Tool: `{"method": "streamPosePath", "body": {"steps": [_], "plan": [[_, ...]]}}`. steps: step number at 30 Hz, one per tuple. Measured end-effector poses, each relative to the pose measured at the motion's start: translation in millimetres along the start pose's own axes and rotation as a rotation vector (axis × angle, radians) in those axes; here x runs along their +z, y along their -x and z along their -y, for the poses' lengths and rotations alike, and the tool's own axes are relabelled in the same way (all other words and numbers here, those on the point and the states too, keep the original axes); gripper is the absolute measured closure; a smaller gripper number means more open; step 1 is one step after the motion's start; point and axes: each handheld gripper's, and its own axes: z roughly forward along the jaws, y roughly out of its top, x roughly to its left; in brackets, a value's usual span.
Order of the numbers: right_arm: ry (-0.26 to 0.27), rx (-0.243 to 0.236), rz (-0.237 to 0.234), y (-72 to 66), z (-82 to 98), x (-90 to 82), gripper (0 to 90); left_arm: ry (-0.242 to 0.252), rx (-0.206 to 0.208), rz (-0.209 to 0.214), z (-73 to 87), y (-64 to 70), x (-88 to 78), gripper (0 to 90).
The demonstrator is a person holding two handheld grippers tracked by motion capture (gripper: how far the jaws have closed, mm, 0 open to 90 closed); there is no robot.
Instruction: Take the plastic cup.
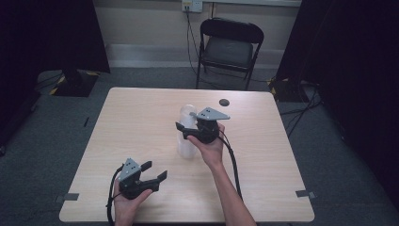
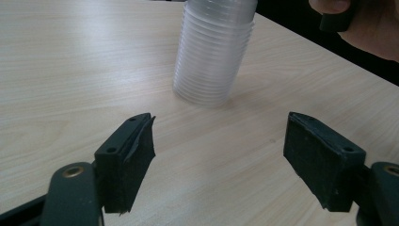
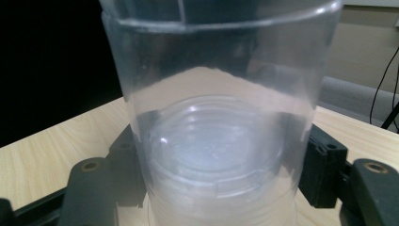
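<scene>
The right gripper (image 1: 184,128) has its 2 jaws set on either side of the top cup (image 3: 221,113) of a stack of clear plastic cups (image 1: 187,136), the pads pressing its wall in the right gripper view. That stack stands upright near the middle of the wooden table (image 1: 141,122). The left gripper (image 1: 154,171) rests low at the table's near edge, well apart from the stack, its 2 jaws spread wide with nothing between them; in the left gripper view the stack (image 2: 211,52) rises beyond the gap. A small dark disc (image 1: 224,102) lies near the far edge, and a black folding chair (image 1: 229,47) stands behind the table.
</scene>
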Motion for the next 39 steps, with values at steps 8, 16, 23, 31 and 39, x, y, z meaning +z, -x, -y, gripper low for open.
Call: {"method": "streamPosePath", "body": {"steps": [8, 16, 23, 31, 39], "plan": [[0.018, -0.001, 0.003, 0.7, -7.0, -3.2, 32.3, 0.0, 0.016, 0.007, -3.0, 2.0, 2.2, 24.7], [0.032, -0.022, 0.016, -0.9, -13.4, -5.4, 32.2, 0.015, 0.019, 0.002, -4.3, 1.8, 1.4, 24.7], [0.043, -0.015, 0.016, 0.4, -16.9, -7.5, 32.5, 0.011, 0.02, 0.001, -4.9, 2.1, 2.2, 24.4], [0.069, 0.0, 0.009, 1.5, -21.6, -11.8, 32.7, 0.041, 0.04, -0.004, -7.0, 4.7, 1.7, 24.8], [0.086, 0.006, -0.002, 2.7, -29.5, -16.9, 33.6, 0.039, 0.036, -0.002, -8.7, 5.4, 3.9, 24.8]]}}
